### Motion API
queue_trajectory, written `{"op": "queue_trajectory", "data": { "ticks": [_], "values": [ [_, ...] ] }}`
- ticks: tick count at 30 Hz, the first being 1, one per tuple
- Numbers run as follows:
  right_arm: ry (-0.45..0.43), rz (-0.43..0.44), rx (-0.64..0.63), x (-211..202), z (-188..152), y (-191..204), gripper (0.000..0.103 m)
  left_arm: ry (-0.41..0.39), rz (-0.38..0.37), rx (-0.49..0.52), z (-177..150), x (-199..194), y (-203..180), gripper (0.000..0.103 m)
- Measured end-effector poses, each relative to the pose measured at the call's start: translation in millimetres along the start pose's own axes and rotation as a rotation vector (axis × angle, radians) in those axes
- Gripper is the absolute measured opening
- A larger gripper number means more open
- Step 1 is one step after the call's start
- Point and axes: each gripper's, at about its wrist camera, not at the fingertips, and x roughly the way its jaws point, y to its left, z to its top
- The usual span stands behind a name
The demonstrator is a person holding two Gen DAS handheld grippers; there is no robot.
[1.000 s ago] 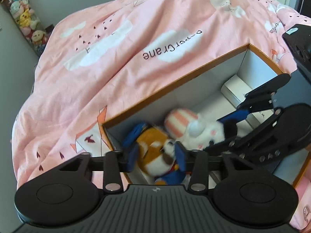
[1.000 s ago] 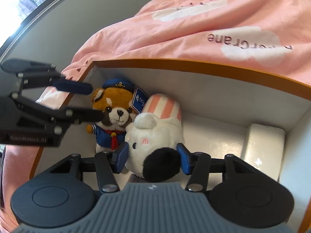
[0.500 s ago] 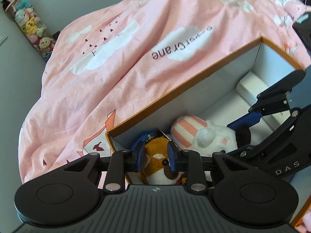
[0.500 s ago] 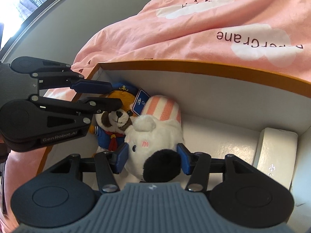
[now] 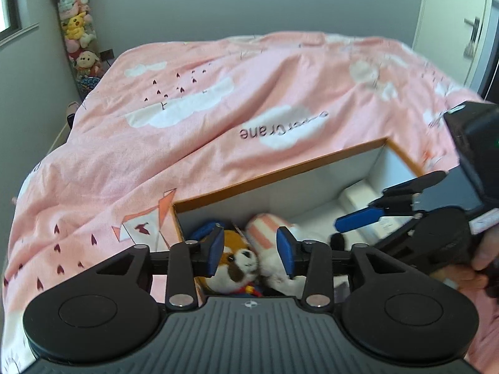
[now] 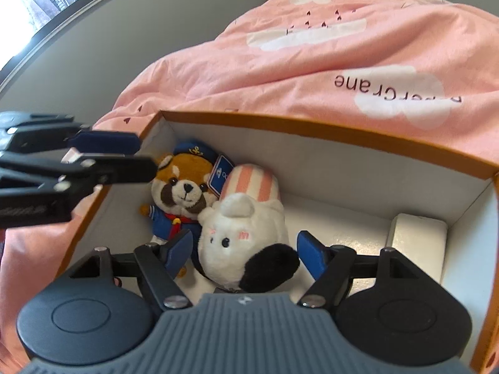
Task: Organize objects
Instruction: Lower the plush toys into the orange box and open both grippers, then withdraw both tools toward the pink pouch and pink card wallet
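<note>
Right claw (image 6: 243, 251) is spread wide, with nothing gripped. The white bunny plush (image 6: 246, 227) sits right between its pads on the box floor, touching neither as far as I can tell, so that one looks dropped off. Just to the left of it, leaning against it, is the sailor red panda plush (image 6: 182, 191). The left claw (image 5: 251, 251) hangs above the panda with its jaws apart too, empty. Off to the right claw's right there's a white block (image 6: 416, 243) against the wall of the orange-rimmed box (image 6: 312, 127), which sits on a pink duvet (image 6: 343, 46). So both toys look packed. I'd guess what's left is whatever's out of frame; I can't see any loose stuff on the bed.
</note>
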Motion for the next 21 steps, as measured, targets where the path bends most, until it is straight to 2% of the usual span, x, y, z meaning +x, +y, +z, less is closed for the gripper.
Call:
{"op": "queue_trajectory", "data": {
  "ticks": [5, 12, 16, 21],
  "values": [
    [-0.033, -0.018, 0.008, -30.5, -6.1, 13.5, 0.075, -0.067, -0.068, -0.066, -15.1, -36.6, -13.5, 0.057],
    [-0.128, -0.101, 0.006, -94.8, -42.5, 40.3, 0.074, -0.124, -0.171, -0.160, -48.5, -80.7, -42.4, 0.060],
    [-0.175, -0.140, 0.021, -130.0, -75.7, 53.5, 0.074, -0.104, -0.224, -0.190, -73.0, -88.2, -61.5, 0.060],
    [-0.162, -0.216, 0.067, -154.7, -121.5, 61.9, 0.074, -0.012, -0.272, -0.174, -101.2, -77.2, -83.8, 0.060]
  ]
}}
